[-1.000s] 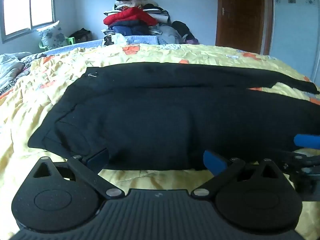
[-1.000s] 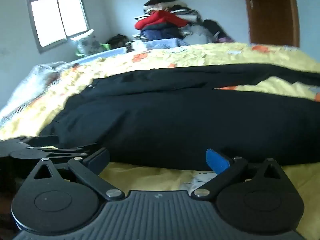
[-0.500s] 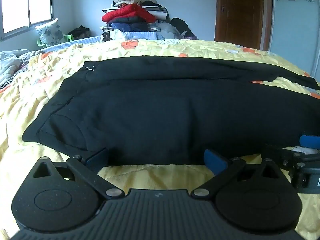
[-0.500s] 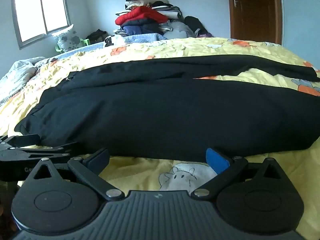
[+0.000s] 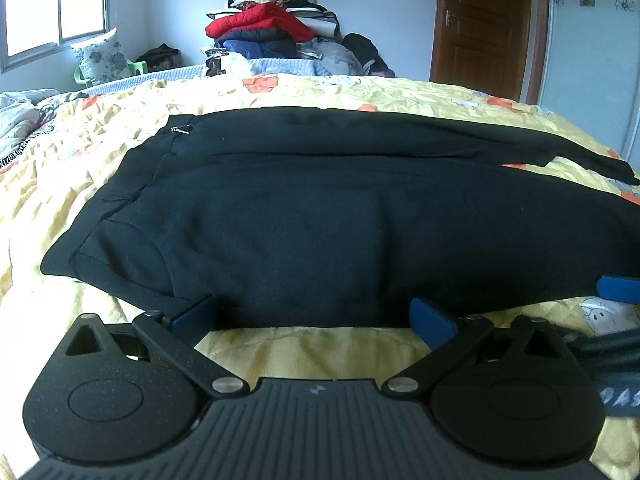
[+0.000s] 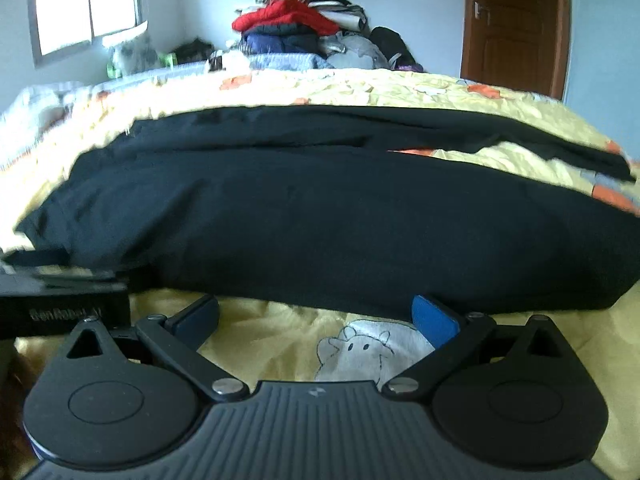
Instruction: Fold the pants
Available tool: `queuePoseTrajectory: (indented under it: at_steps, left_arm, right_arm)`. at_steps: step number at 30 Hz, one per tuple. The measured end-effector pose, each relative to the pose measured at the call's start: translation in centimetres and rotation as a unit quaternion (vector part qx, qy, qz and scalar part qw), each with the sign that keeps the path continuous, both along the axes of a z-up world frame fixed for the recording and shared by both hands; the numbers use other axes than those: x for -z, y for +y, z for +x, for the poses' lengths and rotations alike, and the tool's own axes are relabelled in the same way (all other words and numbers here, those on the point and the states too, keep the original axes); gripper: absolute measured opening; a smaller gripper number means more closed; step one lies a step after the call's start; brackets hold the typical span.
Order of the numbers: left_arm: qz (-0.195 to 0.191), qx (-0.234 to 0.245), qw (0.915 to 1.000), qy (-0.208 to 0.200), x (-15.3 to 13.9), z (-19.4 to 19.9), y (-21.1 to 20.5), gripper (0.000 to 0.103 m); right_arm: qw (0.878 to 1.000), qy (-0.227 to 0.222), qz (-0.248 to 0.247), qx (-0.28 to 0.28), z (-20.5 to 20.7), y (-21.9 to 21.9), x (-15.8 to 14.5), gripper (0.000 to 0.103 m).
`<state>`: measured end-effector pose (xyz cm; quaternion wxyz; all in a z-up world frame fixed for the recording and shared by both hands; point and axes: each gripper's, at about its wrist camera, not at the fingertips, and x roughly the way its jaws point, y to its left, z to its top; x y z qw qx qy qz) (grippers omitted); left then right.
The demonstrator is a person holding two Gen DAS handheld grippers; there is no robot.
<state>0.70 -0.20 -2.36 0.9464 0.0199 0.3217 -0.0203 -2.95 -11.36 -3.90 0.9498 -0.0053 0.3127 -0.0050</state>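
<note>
- Left tongs (image 5: 314, 316): spread wide, empty, at the near hem of the pants (image 5: 320, 216); apparently placed to pinch that edge
- Right tongs (image 6: 316, 314): likewise released, alongside
- Pants lie flat across the bed (image 5: 100, 152); legs apart, unfolded

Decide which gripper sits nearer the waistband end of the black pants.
Left. The left gripper faces the pants near the waistband; the right gripper sits further along the leg.
</note>
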Motion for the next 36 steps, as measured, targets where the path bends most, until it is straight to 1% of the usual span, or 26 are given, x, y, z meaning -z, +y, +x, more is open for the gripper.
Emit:
queuePoseTrajectory:
  at_steps: [1,4,7,17,19,21,23,24,27,36]
  left_arm:
    - [-0.001,0.0,1.0,0.0,0.0,0.0,0.0,0.103]
    - [-0.001,0.0,1.0,0.0,0.0,0.0,0.0,0.103]
    - [-0.001,0.0,1.0,0.0,0.0,0.0,0.0,0.103]
    - [-0.002,0.0,1.0,0.0,0.1,0.1,0.2,0.103]
    - [-0.002,0.0,1.0,0.0,0.1,0.1,0.2,0.103]
    - [-0.002,0.0,1.0,0.0,0.1,0.1,0.2,0.103]
    - [-0.002,0.0,1.0,0.0,0.1,0.1,0.2,0.103]
    - [-0.002,0.0,1.0,0.0,0.1,0.1,0.2,0.103]
    - [-0.002,0.0,1.0,0.0,0.1,0.1,0.2,0.103]
    - [-0.002,0.0,1.0,0.0,0.1,0.1,0.2,0.103]
  right_arm:
    - [1.0,-0.002,-0.003,0.0,-0.1,0.1,0.0,0.103]
    - [1.0,-0.001,0.01,0.001,-0.1,-0.4,0.0,0.103]
    - [1.0,0.0,0.003,0.001,0.0,-0.3,0.0,0.103]
    - [1.0,-0.003,0.011,0.001,-0.1,-0.5,0.0,0.103]
    - [1.0,-0.017,0.017,0.013,-0.5,-0.8,-0.3,0.103]
    - [0.999,-0.024,0.013,0.042,-0.5,-1.3,-0.4,0.103]
    - [0.998,-0.01,0.007,0.058,0.1,-1.8,-0.2,0.103]
    - [0.998,-0.004,0.012,0.059,0.3,-2.0,0.0,0.103]
    - [0.998,-0.003,0.005,0.057,0.6,-1.9,0.0,0.103]
    - [0.999,-0.004,0.007,0.054,0.6,-2.0,0.3,0.103]
